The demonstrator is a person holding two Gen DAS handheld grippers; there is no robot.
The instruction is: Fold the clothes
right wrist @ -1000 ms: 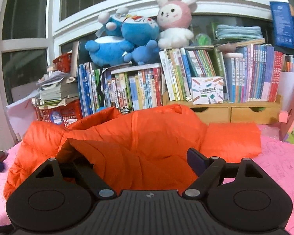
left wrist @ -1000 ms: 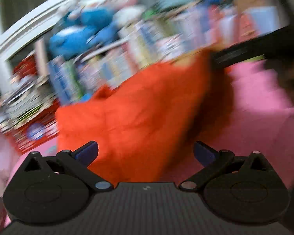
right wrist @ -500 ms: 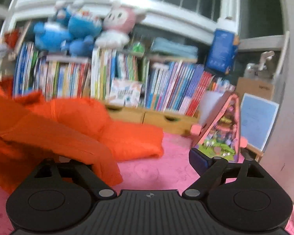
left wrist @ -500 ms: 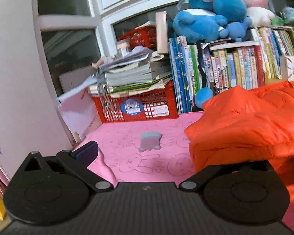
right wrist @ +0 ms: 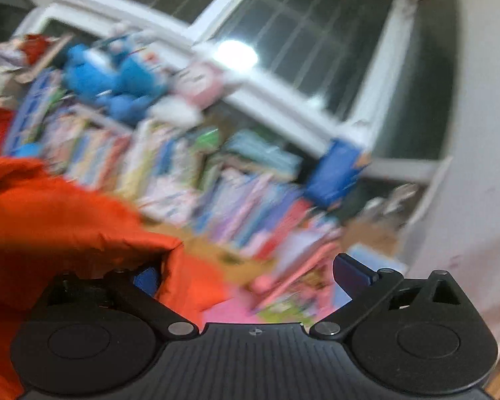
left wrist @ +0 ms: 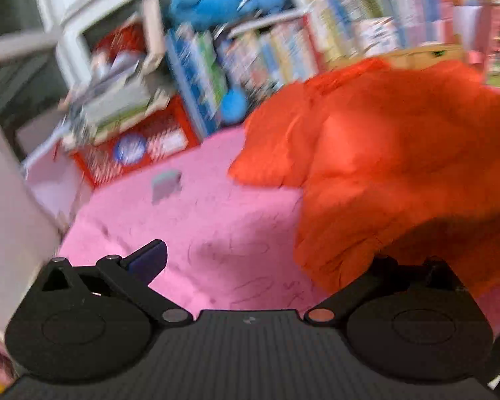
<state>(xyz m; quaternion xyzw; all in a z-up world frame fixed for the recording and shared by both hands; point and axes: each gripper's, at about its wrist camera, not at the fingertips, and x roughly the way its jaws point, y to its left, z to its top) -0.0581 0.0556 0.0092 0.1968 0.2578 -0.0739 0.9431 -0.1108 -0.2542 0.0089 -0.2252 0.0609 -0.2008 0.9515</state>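
A home, likely a child's room: packed books below a barred window, blue plush toys on top, a pink doodled mat.

An orange puffy jacket lies in a rumpled heap on the pink surface, just in front of a row of books. In the right wrist view, a fold of it drapes over the near left side.
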